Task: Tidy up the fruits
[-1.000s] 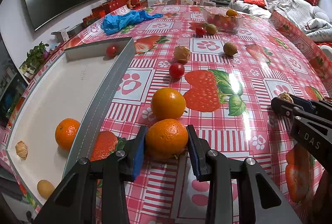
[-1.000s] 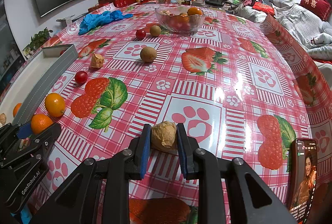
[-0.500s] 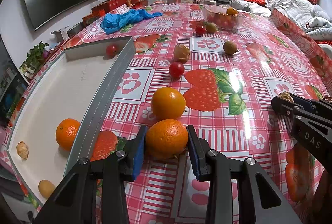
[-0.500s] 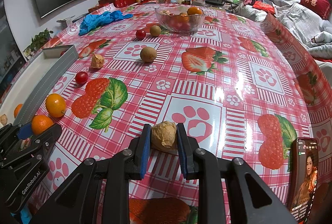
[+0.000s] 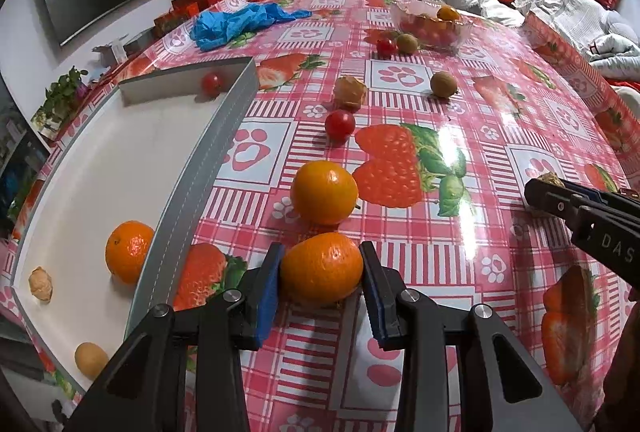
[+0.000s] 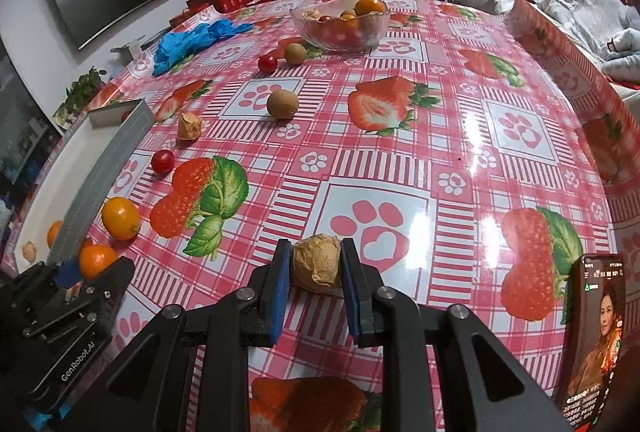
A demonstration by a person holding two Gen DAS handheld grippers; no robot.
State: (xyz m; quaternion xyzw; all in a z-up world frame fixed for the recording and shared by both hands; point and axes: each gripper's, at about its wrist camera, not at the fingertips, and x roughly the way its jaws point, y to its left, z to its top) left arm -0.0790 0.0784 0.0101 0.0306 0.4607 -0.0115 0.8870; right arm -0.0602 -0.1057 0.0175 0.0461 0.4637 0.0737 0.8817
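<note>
Table (image 6: 460, 119) cover: red-and-white check, printed strawberries with green leaves, red paw prints. Left tool (image 5: 320, 282): black with blue pads, on an orange mandarin (image 5: 321, 268). Right tool (image 6: 316, 274): same colours, on a tan papery husked fruit (image 6: 317, 263). Tray (image 5: 208, 159): grey wall, white floor. Gloves (image 5: 236, 23): bright blue. Cherry tomato (image 5: 339, 125): red.

Both grippers: black angular linkage frames, silver screw heads at pivots, blue pads on fingers. Left gripper (image 5: 321, 272) body reads "GenRobot.AI" in white; right gripper (image 6: 316, 266) shows "DAS" lettering.
</note>
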